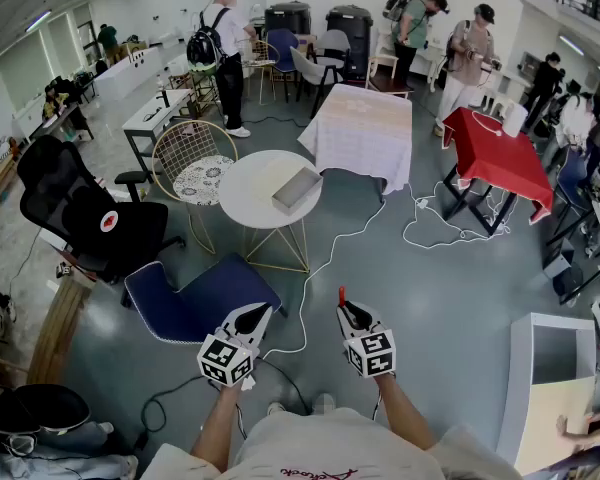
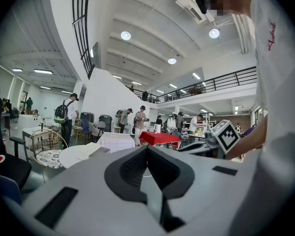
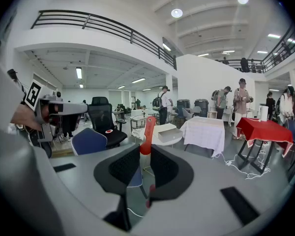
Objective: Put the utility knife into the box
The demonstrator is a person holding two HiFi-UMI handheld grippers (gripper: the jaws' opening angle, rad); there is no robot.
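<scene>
A person's bare forearms reach forward at waist height, each hand holding a gripper roughly level above the grey floor (image 1: 450, 298). The left gripper (image 1: 258, 315) has its jaws closed together with nothing between them. The right gripper (image 1: 346, 312) tilts slightly downward, its jaws clamped on a red utility knife (image 1: 342, 296) that sticks out past the tips. Well ahead stands a round white table (image 1: 242, 196) carrying an open grey box (image 1: 297, 189). A blue chair (image 1: 200, 303) sits just ahead of the left gripper, and people stand about the large hall.
</scene>
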